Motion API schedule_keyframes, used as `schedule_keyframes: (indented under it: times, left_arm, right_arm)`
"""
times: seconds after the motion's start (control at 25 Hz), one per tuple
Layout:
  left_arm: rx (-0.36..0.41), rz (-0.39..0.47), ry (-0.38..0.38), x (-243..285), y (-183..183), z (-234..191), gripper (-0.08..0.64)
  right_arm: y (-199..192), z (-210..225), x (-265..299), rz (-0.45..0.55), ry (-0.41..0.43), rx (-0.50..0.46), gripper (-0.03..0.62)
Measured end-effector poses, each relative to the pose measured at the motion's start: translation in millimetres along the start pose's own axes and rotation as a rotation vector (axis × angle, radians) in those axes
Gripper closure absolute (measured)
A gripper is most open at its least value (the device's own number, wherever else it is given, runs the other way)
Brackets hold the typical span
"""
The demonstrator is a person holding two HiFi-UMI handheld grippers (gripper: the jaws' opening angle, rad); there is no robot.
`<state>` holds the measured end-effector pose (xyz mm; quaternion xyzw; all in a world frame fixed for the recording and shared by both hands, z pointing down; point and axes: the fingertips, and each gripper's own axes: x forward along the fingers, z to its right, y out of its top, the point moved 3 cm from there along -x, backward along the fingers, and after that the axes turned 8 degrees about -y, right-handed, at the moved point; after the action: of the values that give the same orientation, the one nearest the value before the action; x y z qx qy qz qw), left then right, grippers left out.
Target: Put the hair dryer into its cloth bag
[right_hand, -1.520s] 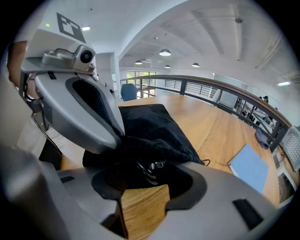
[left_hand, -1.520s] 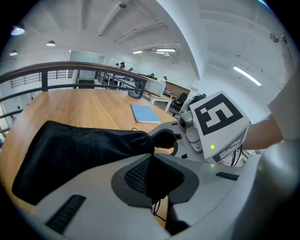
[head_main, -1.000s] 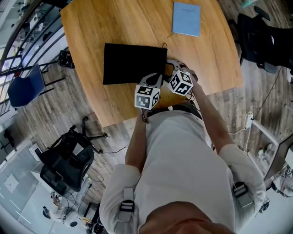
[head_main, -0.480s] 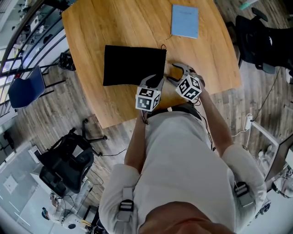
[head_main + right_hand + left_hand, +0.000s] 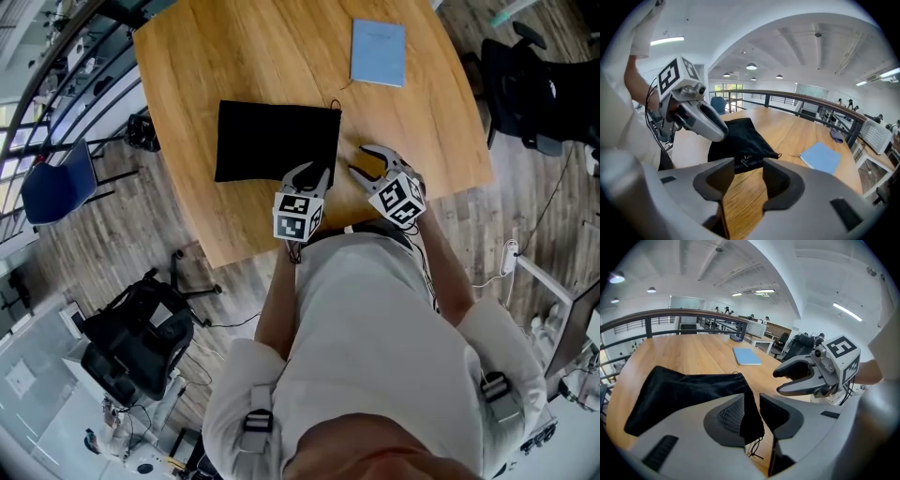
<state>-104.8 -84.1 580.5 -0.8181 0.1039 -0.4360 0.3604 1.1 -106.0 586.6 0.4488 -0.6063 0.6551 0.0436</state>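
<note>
Toward the table's (image 5: 234, 56) near edge, left of its middle, the black cloth bag (image 5: 272, 141) lies flat with its long axis running along that edge and its drawstring (image 5: 754, 448) end to the right. The bag's near right corner stands up between the jaws of the left gripper (image 5: 311, 176). Those jaws have just been opening and now stand apart: the cloth hangs against the ribbed left pad (image 5: 731, 413), with a clear gap to the other jaw, so nothing is pinched. Just right of that, over bare wood off the bag's mouth end, the right gripper (image 5: 367, 161) has just been closing its jaws partway. They are still spread, with only tabletop showing between them. Farther right, by the far edge, lies a blue notebook (image 5: 378, 53), well apart from everything.

The bag lies ahead and to the left of both tongs, and the left one is plainly the nearer, being right at the corner. No hair dryer shows in any view. The cloth is opaque, so whether the dryer sits inside cannot be told. The person's torso also covers the table's near edge below the grippers.
</note>
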Motion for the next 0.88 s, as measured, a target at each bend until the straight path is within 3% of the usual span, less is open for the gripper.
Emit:
schedule_keyframes:
  times: [0.16,0.32,0.52,0.88]
  left_arm:
    - [0.033,0.055,0.067,-14.6,17.9,-5.0,0.514]
    - [0.061,0.122,0.089,-27.2,39.5,-5.9,0.537]
    - [0.078,0.163,0.083,-37.7,53.7,-5.2,0.541]
    - [0.064,0.159,0.083,-40.8,48.9,-4.4,0.541]
  right_arm:
    - [28.1,15.9,-16.4,0.081,-0.058,0.054,0.485]
    - [48.6,28.8,-29.3,0.137,-0.088,0.094,0.559]
    - [60.3,35.7,-39.1,0.161,-0.094,0.115,0.572]
    - [52.9,27.2,-38.2,0.149,-0.065,0.168,0.572]
